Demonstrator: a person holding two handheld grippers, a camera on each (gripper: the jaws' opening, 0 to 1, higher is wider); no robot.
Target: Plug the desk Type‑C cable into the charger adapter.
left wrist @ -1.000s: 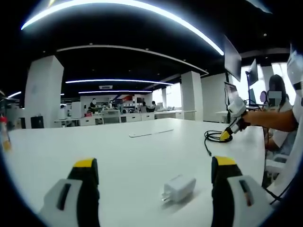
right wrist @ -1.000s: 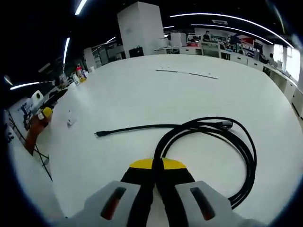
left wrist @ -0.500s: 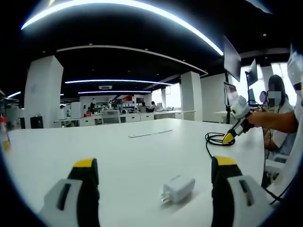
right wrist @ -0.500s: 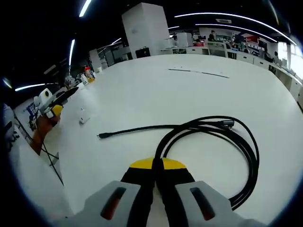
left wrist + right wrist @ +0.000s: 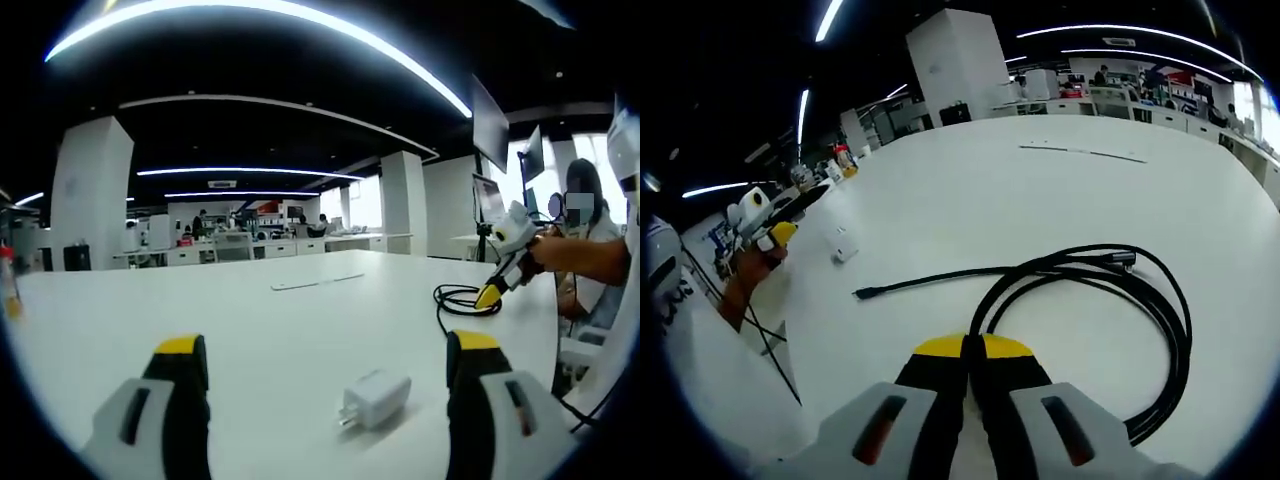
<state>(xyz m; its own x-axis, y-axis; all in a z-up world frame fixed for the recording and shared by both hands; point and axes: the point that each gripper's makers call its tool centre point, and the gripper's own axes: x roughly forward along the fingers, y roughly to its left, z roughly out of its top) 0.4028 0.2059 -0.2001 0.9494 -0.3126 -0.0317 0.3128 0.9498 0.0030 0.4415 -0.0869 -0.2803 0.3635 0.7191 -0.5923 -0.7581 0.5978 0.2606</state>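
Observation:
A white charger adapter [image 5: 375, 398] lies on the white table [image 5: 250, 320], prongs toward the left, between my left gripper's [image 5: 325, 347] open jaws and nearer the right jaw. In the right gripper view the adapter [image 5: 843, 250] is small at far left, next to the left gripper [image 5: 768, 236]. My right gripper [image 5: 969, 346] is shut on a strand of the black Type-C cable [image 5: 1090, 290], whose coil lies just ahead. One plug end [image 5: 862, 293] points left on the table. In the left gripper view, the right gripper [image 5: 492, 293] sits at the cable coil [image 5: 458, 299].
A thin white strip [image 5: 320, 283] lies on the far part of the table, also seen as the strip [image 5: 1080, 152]. Bottles [image 5: 843, 160] stand by the table's far left edge. Monitors [image 5: 490, 125] and a seated person [image 5: 590, 225] are at the right.
The right gripper has shifted slightly right and toward the table edge with the cable strand in it, and its view has swung left. The left gripper and adapter have stayed still.

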